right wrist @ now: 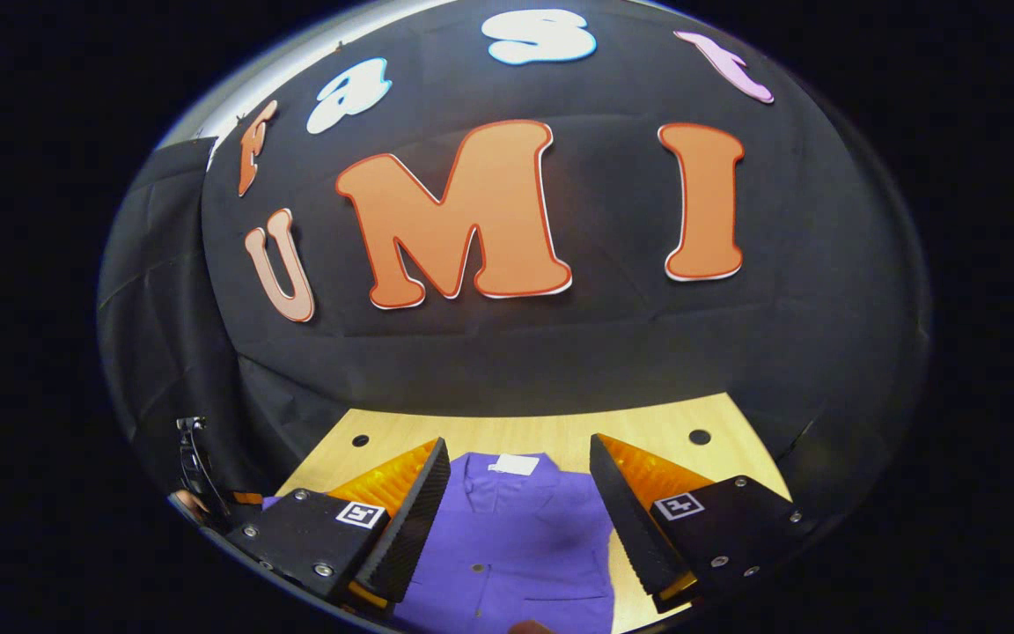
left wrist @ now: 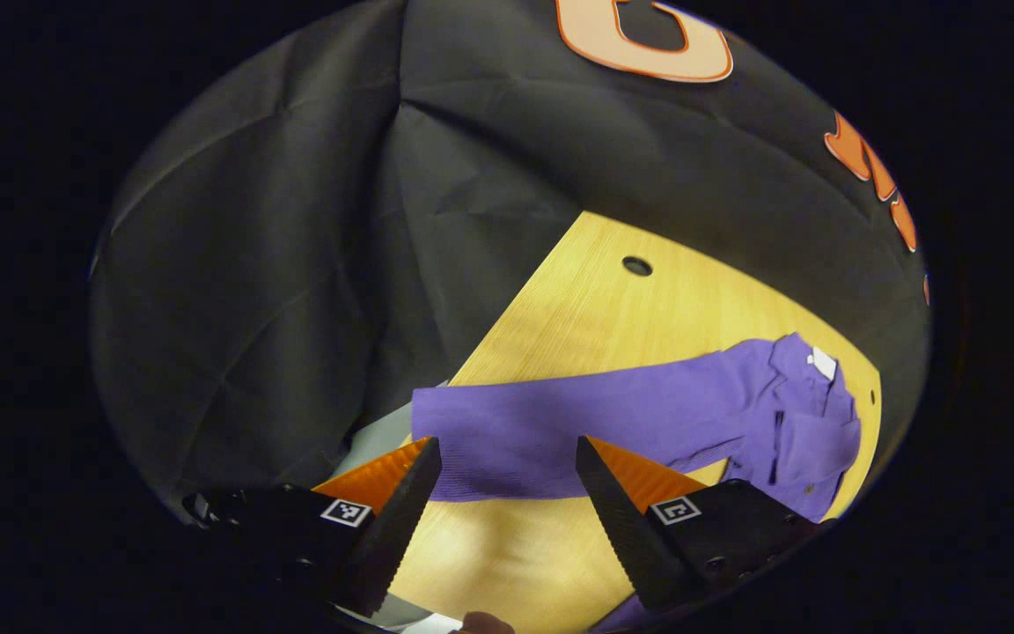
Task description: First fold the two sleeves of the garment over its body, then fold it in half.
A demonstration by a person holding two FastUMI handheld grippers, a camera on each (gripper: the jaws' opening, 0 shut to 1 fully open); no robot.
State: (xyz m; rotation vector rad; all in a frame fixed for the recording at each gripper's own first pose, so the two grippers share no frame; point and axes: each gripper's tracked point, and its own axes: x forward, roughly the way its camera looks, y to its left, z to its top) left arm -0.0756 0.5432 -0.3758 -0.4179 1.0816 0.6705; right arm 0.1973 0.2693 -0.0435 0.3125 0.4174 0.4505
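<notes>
Left claw (left wrist: 507,458) agape before purple garment (left wrist: 648,423), far sleeve seemingly hidden.

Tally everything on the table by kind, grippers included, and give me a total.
Purple garment: 1
Grippers: 2, the left gripper and the right gripper, both open above the garment
Wooden table: 1
Total: 4

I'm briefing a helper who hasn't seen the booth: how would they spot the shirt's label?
Start at the pale wooden table against the black cloth wall. On it lies a purple button-front shirt. At its collar end, nearest the wall, sits a small white rectangular neck label, the one white patch on the purple fabric.
</notes>
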